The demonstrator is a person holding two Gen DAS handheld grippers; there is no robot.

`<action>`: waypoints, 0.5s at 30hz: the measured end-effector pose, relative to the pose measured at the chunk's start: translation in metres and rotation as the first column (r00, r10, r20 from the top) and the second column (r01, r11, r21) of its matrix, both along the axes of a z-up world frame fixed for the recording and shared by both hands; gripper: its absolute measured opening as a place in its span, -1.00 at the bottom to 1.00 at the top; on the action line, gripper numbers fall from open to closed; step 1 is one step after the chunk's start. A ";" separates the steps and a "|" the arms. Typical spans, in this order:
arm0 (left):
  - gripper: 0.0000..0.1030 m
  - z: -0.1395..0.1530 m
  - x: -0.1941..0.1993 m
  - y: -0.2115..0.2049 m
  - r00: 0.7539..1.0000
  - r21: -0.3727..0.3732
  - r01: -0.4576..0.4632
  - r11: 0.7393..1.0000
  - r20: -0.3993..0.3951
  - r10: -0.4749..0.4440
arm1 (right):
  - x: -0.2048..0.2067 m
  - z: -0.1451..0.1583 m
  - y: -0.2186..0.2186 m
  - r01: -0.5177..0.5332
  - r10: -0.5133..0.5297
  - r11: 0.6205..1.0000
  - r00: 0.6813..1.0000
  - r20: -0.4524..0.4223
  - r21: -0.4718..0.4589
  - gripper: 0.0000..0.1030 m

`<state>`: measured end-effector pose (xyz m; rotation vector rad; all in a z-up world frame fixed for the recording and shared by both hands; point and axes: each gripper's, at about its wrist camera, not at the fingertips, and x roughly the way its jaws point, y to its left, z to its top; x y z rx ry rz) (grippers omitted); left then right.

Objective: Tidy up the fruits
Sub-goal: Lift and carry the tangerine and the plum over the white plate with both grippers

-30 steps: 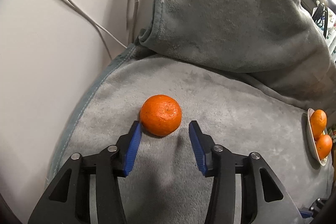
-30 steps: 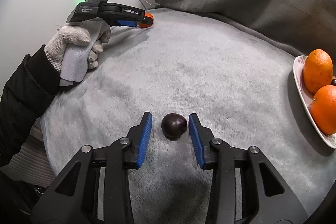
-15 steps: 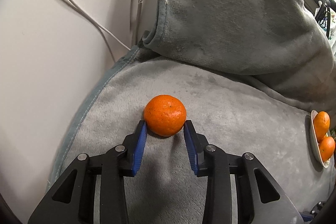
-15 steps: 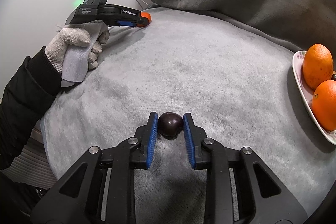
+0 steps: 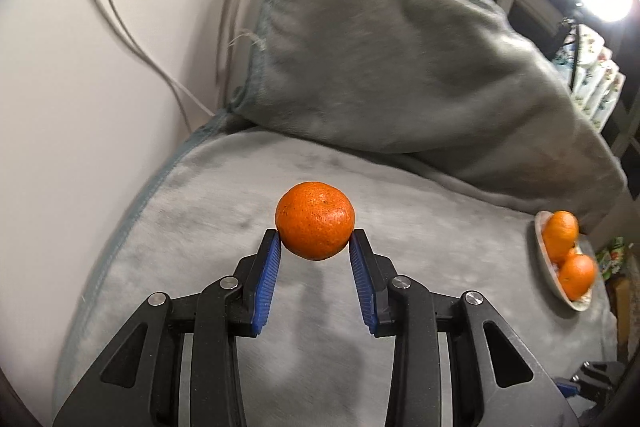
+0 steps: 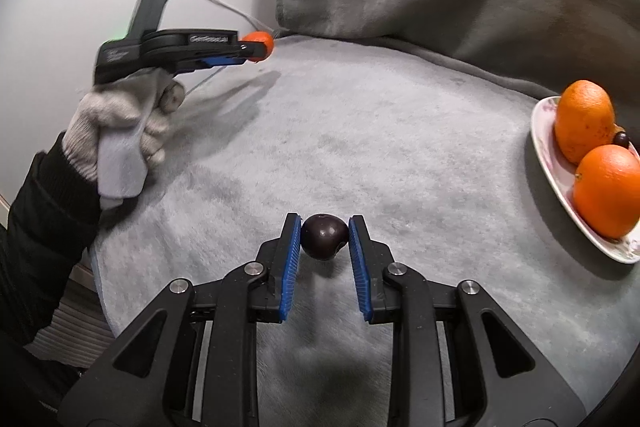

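Orange and round, the mandarin [image 5: 315,220] sits pinched between the blue pads of our left gripper [image 5: 315,245], clear of the grey blanket [image 5: 400,219], so we think we are carrying it to the white plate [image 6: 552,163] where two oranges [image 6: 585,121] already wait. Our right gripper [image 6: 324,237] is clamped on a small dark plum [image 6: 323,236] that seems still low on the blanket, held by its sides so it cannot roll. We guess both fruits go to the plate on our right.
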<state>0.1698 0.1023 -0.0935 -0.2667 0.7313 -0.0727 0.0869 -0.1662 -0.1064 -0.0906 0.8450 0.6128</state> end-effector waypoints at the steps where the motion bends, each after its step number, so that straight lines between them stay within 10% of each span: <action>1: -0.34 0.002 -0.004 -0.004 1.000 -0.009 0.009 1.000 0.008 -0.009 | 0.000 0.002 -0.004 0.010 -0.010 1.000 1.000 0.002 0.006 -0.50; 15: -0.34 0.031 -0.038 -0.070 0.983 -0.062 0.167 0.984 0.093 -0.161 | -0.001 0.022 -0.066 0.151 -0.154 0.986 0.987 0.045 0.067 -0.50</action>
